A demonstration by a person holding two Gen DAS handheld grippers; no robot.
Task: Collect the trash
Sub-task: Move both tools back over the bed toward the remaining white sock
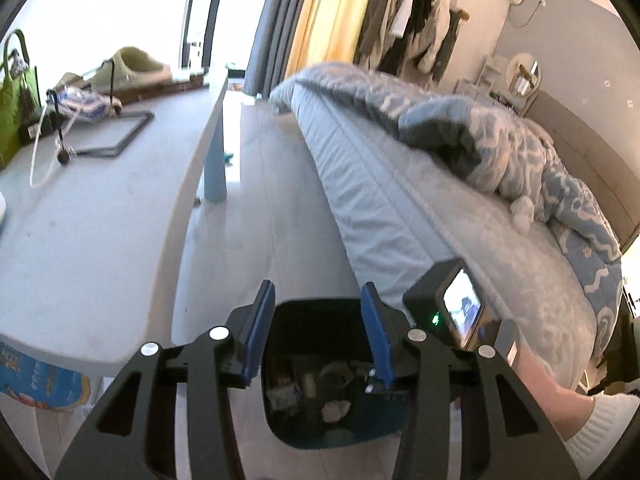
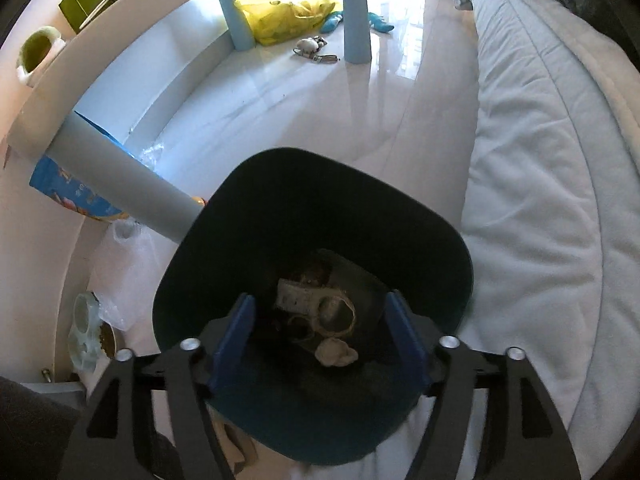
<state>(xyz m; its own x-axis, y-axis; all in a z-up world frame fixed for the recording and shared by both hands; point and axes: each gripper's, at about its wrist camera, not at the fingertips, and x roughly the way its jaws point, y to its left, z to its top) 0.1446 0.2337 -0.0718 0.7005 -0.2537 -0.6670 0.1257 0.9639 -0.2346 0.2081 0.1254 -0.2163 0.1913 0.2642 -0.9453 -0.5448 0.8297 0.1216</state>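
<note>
Directly below both tools stands a dark bin (image 2: 320, 216) on the pale floor (image 2: 304, 104), between the desk (image 1: 100, 208) and the bed (image 1: 420, 216). The right tool (image 2: 320, 332) hangs over the bin's mouth, pointing steeply down, its blue-padded jaws spread with nothing between them. At the bottom of the bin lie scraps of trash: a crumpled pale wad (image 2: 335, 353), a ring of tape (image 2: 336, 314) and a flat white packet (image 2: 296, 296).

From the left wrist view, the left tool (image 1: 318, 334) points forward and down at the same bin (image 1: 320, 320), its jaws partly apart and empty, the pads touching nothing. Just right of it sits the camera body of the other tool, its small screen (image 1: 462, 306) lit, with a hand in a white knitted sleeve (image 1: 600, 424) behind.

On the desk lie a green bag (image 1: 14, 100), a black stand (image 1: 112, 136) and a white cable (image 1: 44, 156). Under the desk, near its blue legs (image 2: 356, 12), are a yellow plastic bag (image 2: 288, 18), a teal toy (image 2: 376, 22) and a small bunch of keys (image 2: 314, 50). A blue printed package (image 2: 72, 192) and a clear plastic bag (image 2: 124, 264) rest on the floor near the bin's left side. A blue patterned quilt (image 1: 500, 140) is heaped on the bed.
</note>
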